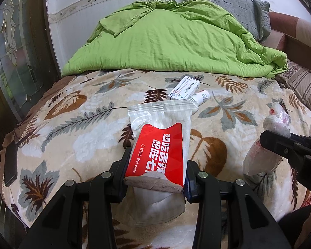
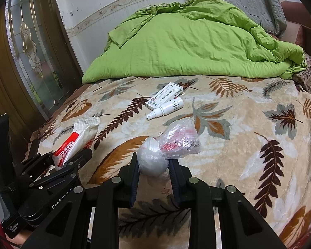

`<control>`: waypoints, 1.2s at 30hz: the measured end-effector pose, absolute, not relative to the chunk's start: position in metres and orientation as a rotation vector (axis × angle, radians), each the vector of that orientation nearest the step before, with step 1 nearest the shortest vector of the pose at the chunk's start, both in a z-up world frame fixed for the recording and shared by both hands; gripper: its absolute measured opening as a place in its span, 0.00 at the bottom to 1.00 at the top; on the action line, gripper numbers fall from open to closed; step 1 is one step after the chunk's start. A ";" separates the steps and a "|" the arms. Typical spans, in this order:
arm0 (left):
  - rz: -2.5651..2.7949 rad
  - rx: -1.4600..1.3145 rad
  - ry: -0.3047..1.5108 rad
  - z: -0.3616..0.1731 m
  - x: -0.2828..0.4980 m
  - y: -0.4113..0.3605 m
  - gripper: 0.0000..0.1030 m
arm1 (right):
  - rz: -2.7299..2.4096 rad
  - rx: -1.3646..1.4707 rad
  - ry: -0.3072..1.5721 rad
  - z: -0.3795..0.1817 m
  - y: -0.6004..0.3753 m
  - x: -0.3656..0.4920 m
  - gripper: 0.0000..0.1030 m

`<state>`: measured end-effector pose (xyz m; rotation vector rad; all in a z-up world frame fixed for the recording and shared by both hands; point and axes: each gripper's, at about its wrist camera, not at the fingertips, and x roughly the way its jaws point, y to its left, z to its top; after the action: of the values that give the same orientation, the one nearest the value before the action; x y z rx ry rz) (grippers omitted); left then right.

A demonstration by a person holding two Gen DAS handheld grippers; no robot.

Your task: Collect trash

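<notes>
My left gripper (image 1: 155,166) is shut on a red-and-white wet wipe packet (image 1: 161,137), held upright above the leaf-patterned blanket (image 1: 72,114). The same left gripper (image 2: 72,157) and wet wipe packet (image 2: 78,137) appear at the lower left of the right wrist view. My right gripper (image 2: 153,166) is shut on a crumpled clear plastic bag (image 2: 170,143) with red bits inside; the right gripper (image 1: 267,143) and plastic bag (image 1: 275,122) also show at the right edge of the left wrist view. Farther back on the blanket lie a white medicine box (image 2: 165,95) and a white spray bottle (image 2: 165,108), side by side.
A rumpled green duvet (image 2: 186,47) covers the far half of the bed, with a grey pillow (image 2: 244,2) behind it. A dark wooden door with patterned glass (image 2: 31,51) stands at the left. A dark phone (image 1: 10,164) lies at the bed's left edge.
</notes>
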<state>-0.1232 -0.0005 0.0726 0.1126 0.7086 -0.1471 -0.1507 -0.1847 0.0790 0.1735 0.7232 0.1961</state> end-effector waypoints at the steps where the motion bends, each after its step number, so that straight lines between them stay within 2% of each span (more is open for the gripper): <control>1: -0.147 0.113 0.708 0.073 -0.123 -0.001 0.39 | 0.196 0.174 0.723 0.079 -0.185 -0.151 0.28; 27: -0.148 0.116 0.707 0.072 -0.126 -0.003 0.39 | 0.190 0.190 0.708 0.085 -0.185 -0.152 0.29; 36: -0.158 0.120 0.705 0.073 -0.126 -0.005 0.39 | 0.189 0.280 0.710 0.087 -0.199 -0.159 0.29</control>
<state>-0.1260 -0.0050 0.0733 0.1202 0.7047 -0.1578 -0.1594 -0.1990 0.0866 0.2803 0.7103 0.1888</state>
